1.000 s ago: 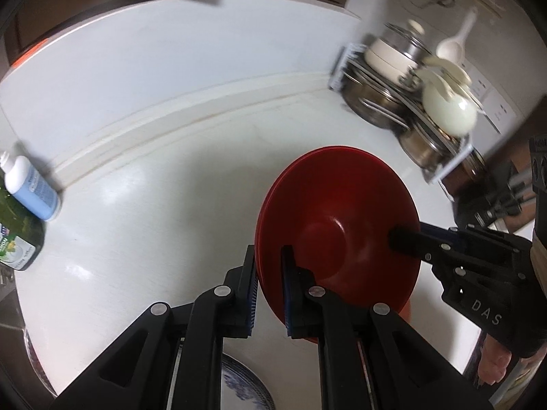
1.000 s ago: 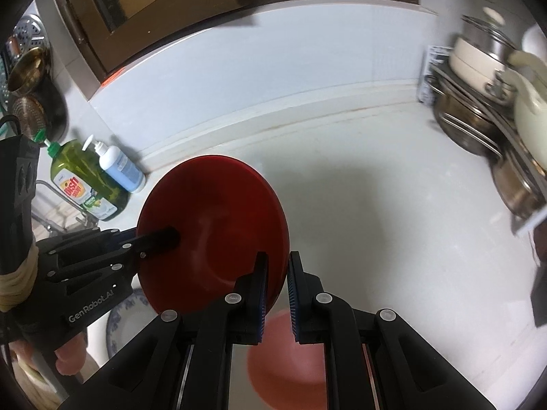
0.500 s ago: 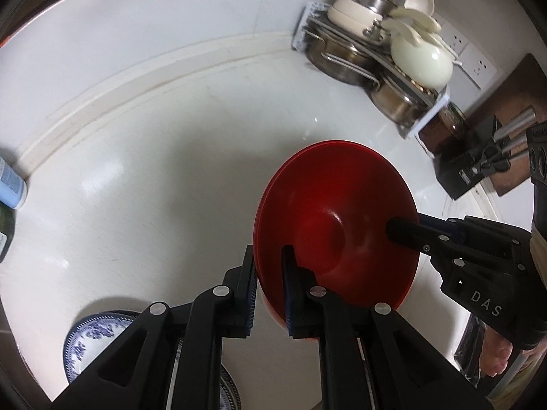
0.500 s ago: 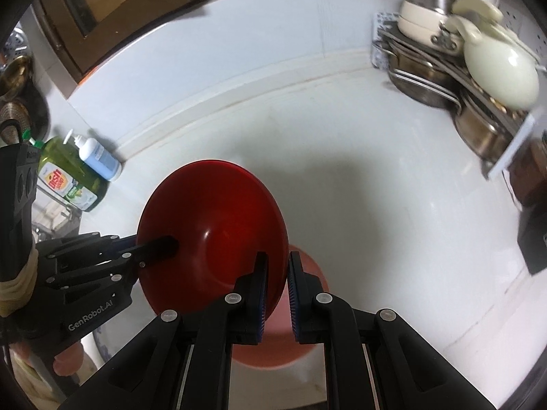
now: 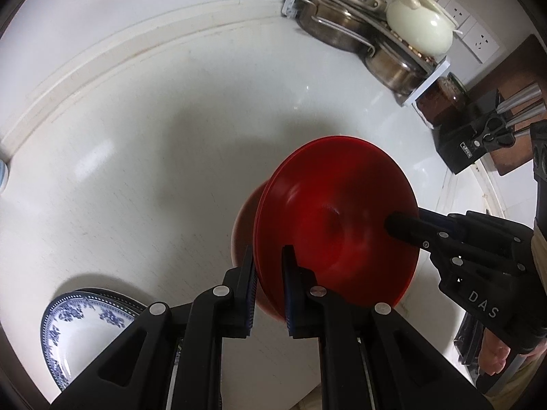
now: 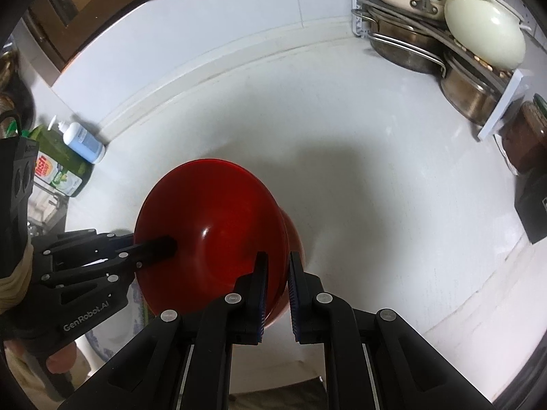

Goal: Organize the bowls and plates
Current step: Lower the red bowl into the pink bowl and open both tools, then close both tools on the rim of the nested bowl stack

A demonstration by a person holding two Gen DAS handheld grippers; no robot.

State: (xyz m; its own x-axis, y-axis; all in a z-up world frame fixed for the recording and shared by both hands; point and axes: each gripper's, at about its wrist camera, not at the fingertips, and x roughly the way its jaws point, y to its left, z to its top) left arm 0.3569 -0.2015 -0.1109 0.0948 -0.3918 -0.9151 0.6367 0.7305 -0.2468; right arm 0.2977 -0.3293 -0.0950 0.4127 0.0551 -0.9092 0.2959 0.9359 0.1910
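On the counter [image 5: 136, 171], at the far left: a blue-patterned plate [image 5: 85, 324], lying flat and well apart from the rest. Little danger there.

Next, the left gripper [image 5: 268, 263], narrow, pinching one edge of the red plate [image 5: 335, 225]. Held tilted, just above a pink dish [image 5: 244, 218] on the counter. Only a thin hold at the rim, so possible to slip in case of an early release on one side, or of a twist. Possible also to land off-centre on the pink dish and then slide or clatter, with that dish mostly hidden below.

On the opposite edge, the right gripper [image 6: 275, 273], equally narrow, clamped on the same rim. Uneven lowering between the two sides likely to tip the plate.

At the far right, a pot rack [image 5: 359, 34] and a knife block [image 5: 478, 143], perhaps near enough to bump if swung wide.
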